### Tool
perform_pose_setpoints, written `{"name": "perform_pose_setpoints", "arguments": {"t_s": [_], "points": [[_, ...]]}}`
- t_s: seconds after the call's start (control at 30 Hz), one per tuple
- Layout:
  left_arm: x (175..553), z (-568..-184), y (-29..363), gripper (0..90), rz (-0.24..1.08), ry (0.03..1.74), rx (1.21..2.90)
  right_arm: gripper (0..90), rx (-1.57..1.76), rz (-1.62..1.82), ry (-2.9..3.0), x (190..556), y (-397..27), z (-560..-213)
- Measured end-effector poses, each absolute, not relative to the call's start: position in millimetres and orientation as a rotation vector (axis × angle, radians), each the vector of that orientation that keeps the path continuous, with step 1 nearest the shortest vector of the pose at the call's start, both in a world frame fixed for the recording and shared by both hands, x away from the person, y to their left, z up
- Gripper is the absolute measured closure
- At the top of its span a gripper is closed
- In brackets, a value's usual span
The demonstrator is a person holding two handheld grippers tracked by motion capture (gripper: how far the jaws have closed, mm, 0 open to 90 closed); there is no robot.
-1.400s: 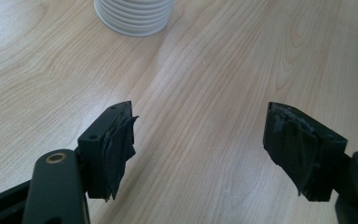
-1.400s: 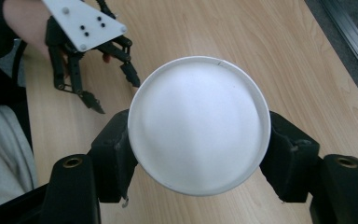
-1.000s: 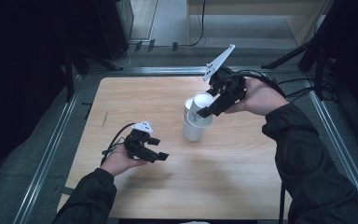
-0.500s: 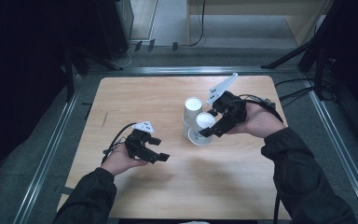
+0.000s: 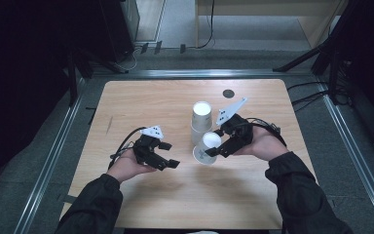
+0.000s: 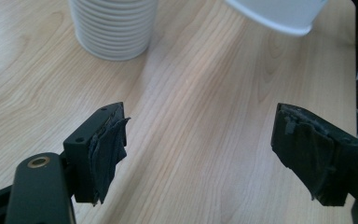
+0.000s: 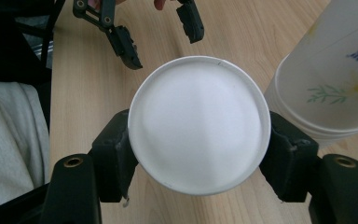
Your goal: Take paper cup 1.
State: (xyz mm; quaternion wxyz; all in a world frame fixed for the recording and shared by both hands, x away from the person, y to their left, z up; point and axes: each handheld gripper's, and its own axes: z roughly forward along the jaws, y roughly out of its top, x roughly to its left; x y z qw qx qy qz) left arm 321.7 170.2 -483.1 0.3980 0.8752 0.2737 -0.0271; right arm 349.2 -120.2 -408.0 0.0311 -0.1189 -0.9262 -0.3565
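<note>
The right gripper (image 5: 217, 148) is clamped on a single white paper cup (image 5: 207, 147), turned upside down, its pads pressing the wall near the flat base, as the right gripper view shows (image 7: 199, 123). The cup sits just in front of the upside-down stack of white ribbed paper cups (image 5: 201, 122), on the person's side of it, low over the pale wooden table (image 5: 141, 102); whether its rim already touches the wood is hard to tell from the high view.

The main risk is the thin wall: squeezed so near the base, it could dent or pop out of the pads if the cup is pressed down unevenly. Being so close to the stack, a sideways drift could nudge the stack over, since it is tall and light.

The left gripper (image 5: 167, 155) rests well to the left of the stack, jaws apart and empty, with bare table between them (image 6: 200, 154). It points toward the held cup and could bump it if it advanced. A small dark round disc (image 5: 228, 93) lies beyond the stack, well out of the way.
</note>
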Motion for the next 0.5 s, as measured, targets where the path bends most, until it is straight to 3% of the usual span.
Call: {"name": "perform_pose_setpoints", "arguments": {"t_s": [0.5], "points": [[320.2, -481.0, 151.3, 18.4, -0.101, 0.566, 2.216, 35.1, -0.401, -1.169, -2.769, 345.2, -115.6, -445.0]]}}
